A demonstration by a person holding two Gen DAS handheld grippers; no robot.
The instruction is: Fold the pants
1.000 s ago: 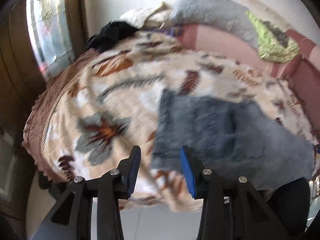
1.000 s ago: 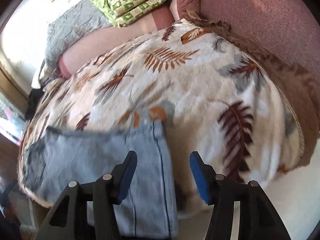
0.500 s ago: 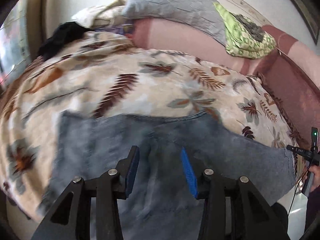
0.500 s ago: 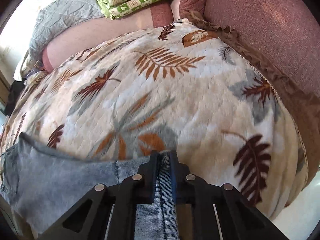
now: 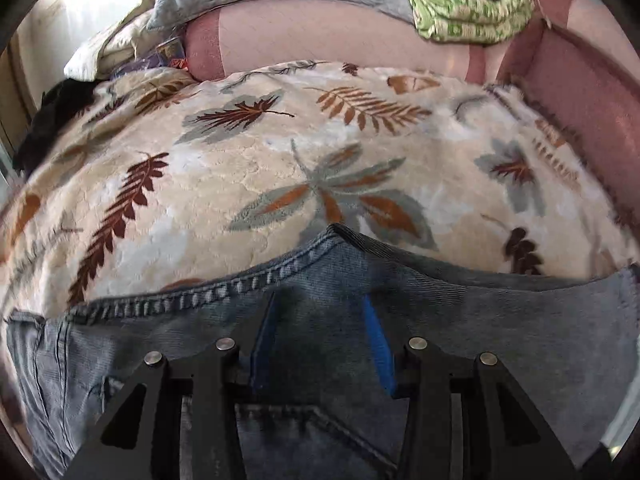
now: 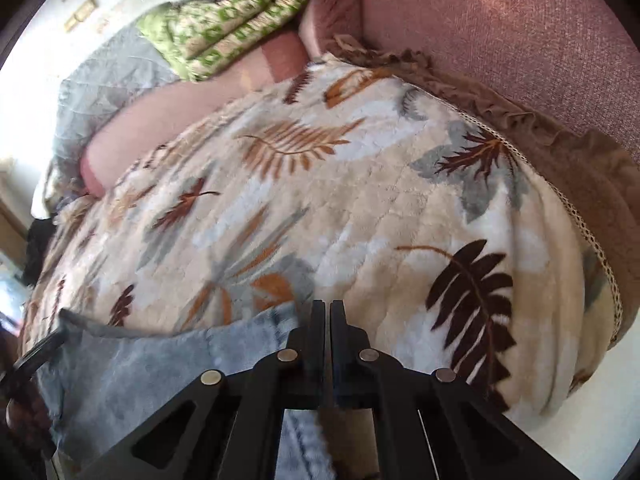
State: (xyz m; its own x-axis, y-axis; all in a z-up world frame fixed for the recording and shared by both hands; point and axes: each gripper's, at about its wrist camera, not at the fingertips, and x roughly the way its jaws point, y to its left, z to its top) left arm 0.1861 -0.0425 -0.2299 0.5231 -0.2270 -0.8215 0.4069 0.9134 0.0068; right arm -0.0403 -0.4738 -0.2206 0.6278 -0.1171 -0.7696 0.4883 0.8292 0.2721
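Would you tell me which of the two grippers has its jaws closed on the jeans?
The right gripper: its jaws are pinched shut on the jeans edge, whereas the left gripper hovers over the denim with jaws apart.

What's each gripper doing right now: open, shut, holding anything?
Left gripper: open, poised over the jeans near the crotch seam, gripping nothing.
Right gripper: shut on the jeans' edge.

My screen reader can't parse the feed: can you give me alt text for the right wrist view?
The right gripper is shut on the edge of the blue jeans, which lie at the near edge of a leaf-print blanket. Behind it are a pink sofa back and a folded green patterned cloth.
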